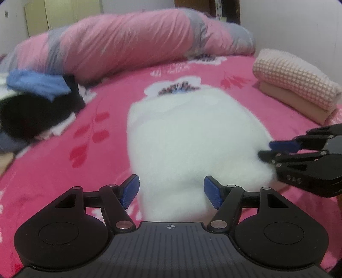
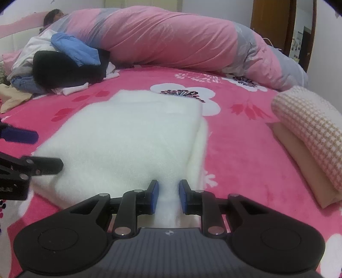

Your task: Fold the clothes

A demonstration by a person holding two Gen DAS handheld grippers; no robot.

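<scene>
A white fluffy garment (image 1: pixel 188 136) lies folded into a long block on the pink flowered bedsheet (image 1: pixel 64 171). My left gripper (image 1: pixel 171 191) stands open at its near end; the blue pads (image 1: pixel 130 190) flank the fabric without pressing it. In the right wrist view my right gripper (image 2: pixel 168 196) is shut on a raised ridge of the white garment (image 2: pixel 128 136) at its near edge. Each gripper shows in the other's view: the right gripper (image 1: pixel 265 149) at the garment's right side, the left gripper (image 2: pixel 46 150) at its left side.
A rolled pink and grey duvet (image 2: pixel 171 40) runs across the far side of the bed. An unfolded pile of blue, black and white clothes (image 2: pixel 64 64) lies far left, with a person's head (image 2: pixel 53 16) behind it. A folded checked and peach stack (image 2: pixel 310 136) sits at the right.
</scene>
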